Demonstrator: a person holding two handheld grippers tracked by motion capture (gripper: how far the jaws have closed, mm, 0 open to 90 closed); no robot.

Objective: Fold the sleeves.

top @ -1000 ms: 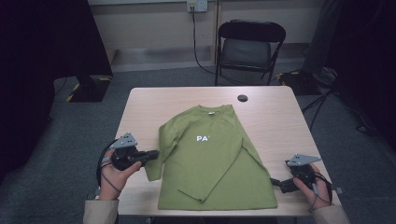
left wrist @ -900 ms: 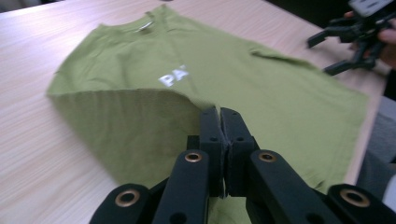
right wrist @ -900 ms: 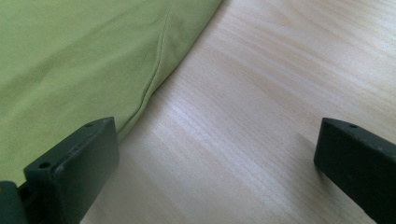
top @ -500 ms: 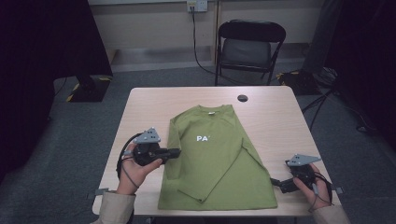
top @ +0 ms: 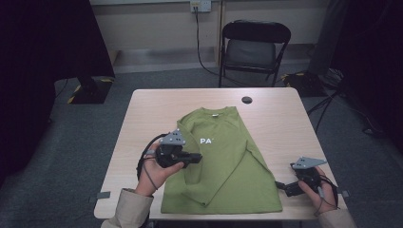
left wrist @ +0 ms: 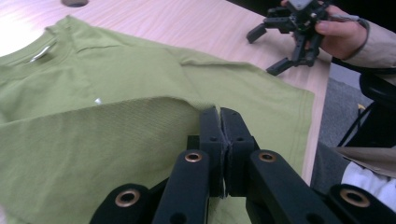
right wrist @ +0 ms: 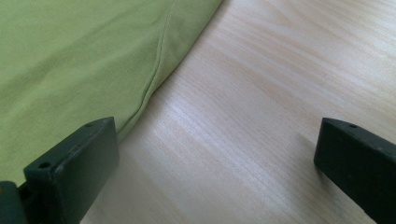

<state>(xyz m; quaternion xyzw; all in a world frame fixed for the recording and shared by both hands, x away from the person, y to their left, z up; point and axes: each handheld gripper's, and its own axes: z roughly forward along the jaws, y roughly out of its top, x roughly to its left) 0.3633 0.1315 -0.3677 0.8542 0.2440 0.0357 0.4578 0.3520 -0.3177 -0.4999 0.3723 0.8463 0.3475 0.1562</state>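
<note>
One green shirt (top: pixel 228 161), two claws: left claw (top: pixel 196 156) clamped on it.

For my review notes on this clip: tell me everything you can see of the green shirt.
The green shirt is a long-sleeved knit top with a ribbed collar and small white letters on the chest. It lies front up on the wooden table, collar toward the far edge, hem at the near edge. Its sleeve on the left side is folded over the body, and the left gripper is shut on that fold's edge. The right gripper stands open beside the hem corner, not touching it.
</note>
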